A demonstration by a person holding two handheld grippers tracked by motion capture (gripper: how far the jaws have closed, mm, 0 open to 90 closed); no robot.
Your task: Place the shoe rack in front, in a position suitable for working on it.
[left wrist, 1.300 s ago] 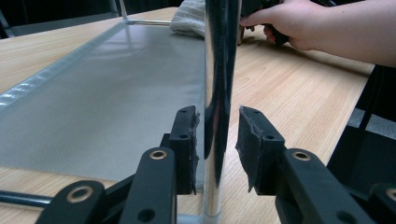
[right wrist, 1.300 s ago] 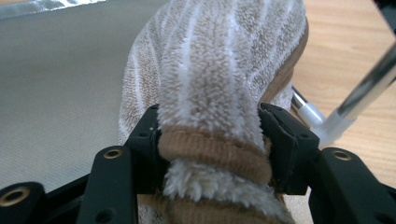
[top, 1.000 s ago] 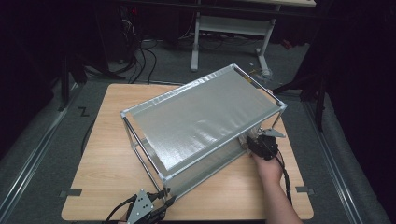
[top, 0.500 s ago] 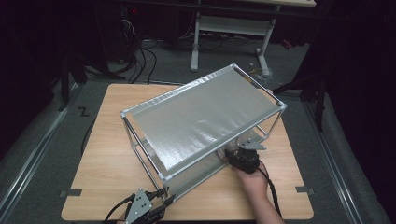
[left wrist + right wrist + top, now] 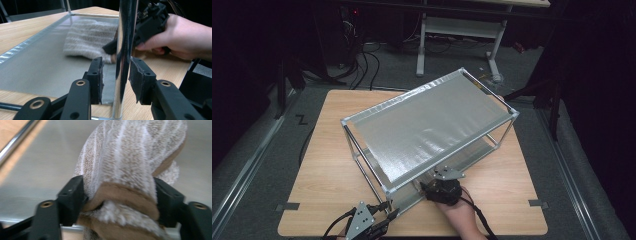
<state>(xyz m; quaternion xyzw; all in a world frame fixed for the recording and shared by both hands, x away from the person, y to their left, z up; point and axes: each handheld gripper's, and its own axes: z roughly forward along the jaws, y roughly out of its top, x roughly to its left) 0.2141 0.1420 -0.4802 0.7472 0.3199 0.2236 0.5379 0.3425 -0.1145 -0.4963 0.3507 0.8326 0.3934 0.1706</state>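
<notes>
A metal-framed rack (image 5: 427,130) with two grey fabric shelves stands slanted on the wooden table (image 5: 327,165). A striped beige knit slipper (image 5: 87,37) with tan trim lies on the lower shelf (image 5: 37,67). My right gripper (image 5: 434,186) reaches in from the rack's front side. Its jaws have just been opening and now stand on either side of the slipper (image 5: 130,152), against its sides, so my right gripper (image 5: 118,187) is open. My left gripper (image 5: 387,215) sits at the near corner post (image 5: 123,50). The post stands between its jaws with a gap at one pad (image 5: 100,72).
A person's hand (image 5: 180,37) holds the right gripper (image 5: 150,22) just beyond the post. A white desk frame (image 5: 457,35) and cables on the floor lie behind the table. Bare wood (image 5: 507,190) shows right of the hand and left of the rack.
My right hand has slid left along the rack's front side, from the right corner to near the middle. The left gripper has stayed at the near corner post.
</notes>
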